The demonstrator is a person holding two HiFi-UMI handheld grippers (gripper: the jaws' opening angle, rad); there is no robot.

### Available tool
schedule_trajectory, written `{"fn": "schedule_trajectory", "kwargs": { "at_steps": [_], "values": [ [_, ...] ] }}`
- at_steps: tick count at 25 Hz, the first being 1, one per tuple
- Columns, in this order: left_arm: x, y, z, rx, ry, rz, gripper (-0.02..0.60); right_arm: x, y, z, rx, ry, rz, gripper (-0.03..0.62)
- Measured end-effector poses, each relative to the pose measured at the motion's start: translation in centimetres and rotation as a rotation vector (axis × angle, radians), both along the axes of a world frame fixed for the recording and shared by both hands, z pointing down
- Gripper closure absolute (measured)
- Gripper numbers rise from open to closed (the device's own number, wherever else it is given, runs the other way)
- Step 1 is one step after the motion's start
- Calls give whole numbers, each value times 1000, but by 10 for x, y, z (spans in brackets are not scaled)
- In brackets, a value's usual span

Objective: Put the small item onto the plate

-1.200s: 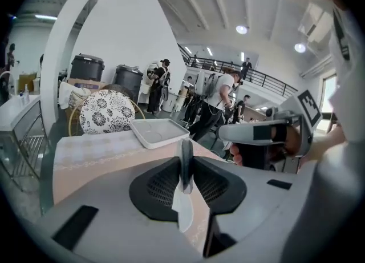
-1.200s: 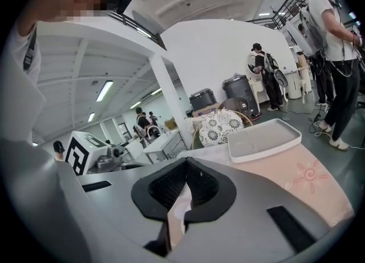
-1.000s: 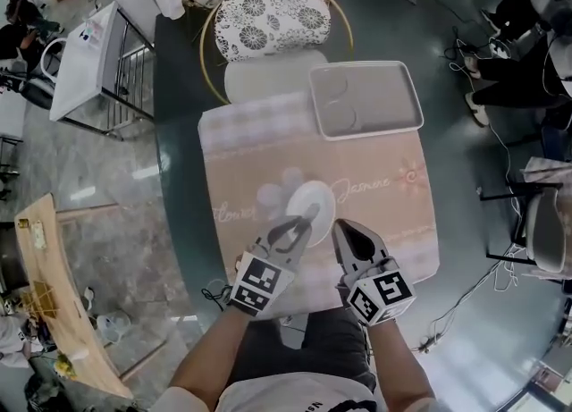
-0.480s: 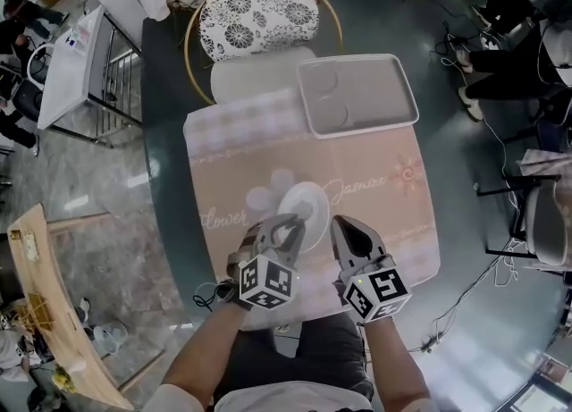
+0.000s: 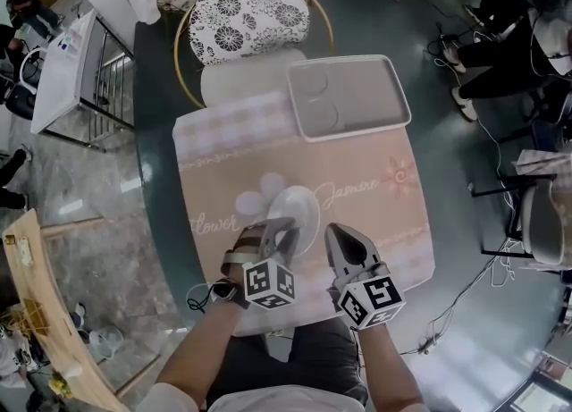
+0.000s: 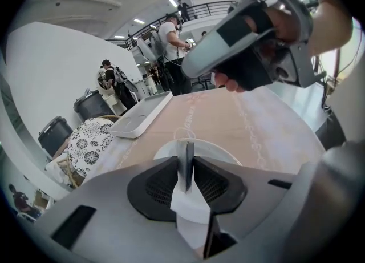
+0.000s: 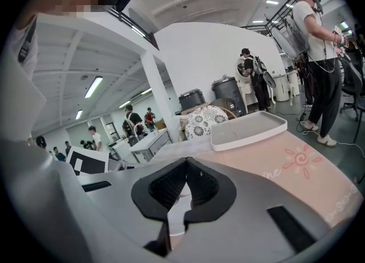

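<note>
A thin grey small item (image 6: 185,154) stands on edge between the jaws of my left gripper (image 6: 185,168), which are shut on it and have just been opening a little. In the head view the left gripper (image 5: 284,233) points down over the near rim of the white plate (image 5: 299,207), and the item itself is hidden there. The plate's rim (image 6: 228,153) shows just beyond the jaws. My right gripper (image 5: 336,237) hovers to the right of the plate with its jaws shut on nothing (image 7: 185,164). It also hangs at the upper right of the left gripper view (image 6: 251,33), held by a hand.
The plate lies on a pink printed cloth (image 5: 366,187) over a dark glass table. A white tray (image 5: 349,97) sits at the cloth's far edge, and a chair with a floral cushion (image 5: 250,8) stands behind it. People stand in the background.
The left gripper has rolled, so its marker cube now faces the camera, and has sunk toward the plate's near rim. The right gripper has dropped slightly beside it.
</note>
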State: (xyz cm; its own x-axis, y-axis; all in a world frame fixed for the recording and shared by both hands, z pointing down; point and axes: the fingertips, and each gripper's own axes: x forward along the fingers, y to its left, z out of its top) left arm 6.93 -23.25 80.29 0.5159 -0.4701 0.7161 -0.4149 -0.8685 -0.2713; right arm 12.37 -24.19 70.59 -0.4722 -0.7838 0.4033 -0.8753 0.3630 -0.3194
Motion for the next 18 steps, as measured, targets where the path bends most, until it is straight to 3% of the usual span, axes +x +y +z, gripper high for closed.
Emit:
{"fn": "schedule_trajectory", "kwargs": {
  "at_steps": [6,11,18],
  "values": [
    [1,8,10,-67,0,11,449,6,2,-2,-5,-4,10,580],
    [-1,7,-3,-76,29,-14,449,6,3,-12,-5,-6,1,580],
    [-1,11,-68,-108,227,-106,516,-4,9,-45,5,-15,-17,580]
  ]
}}
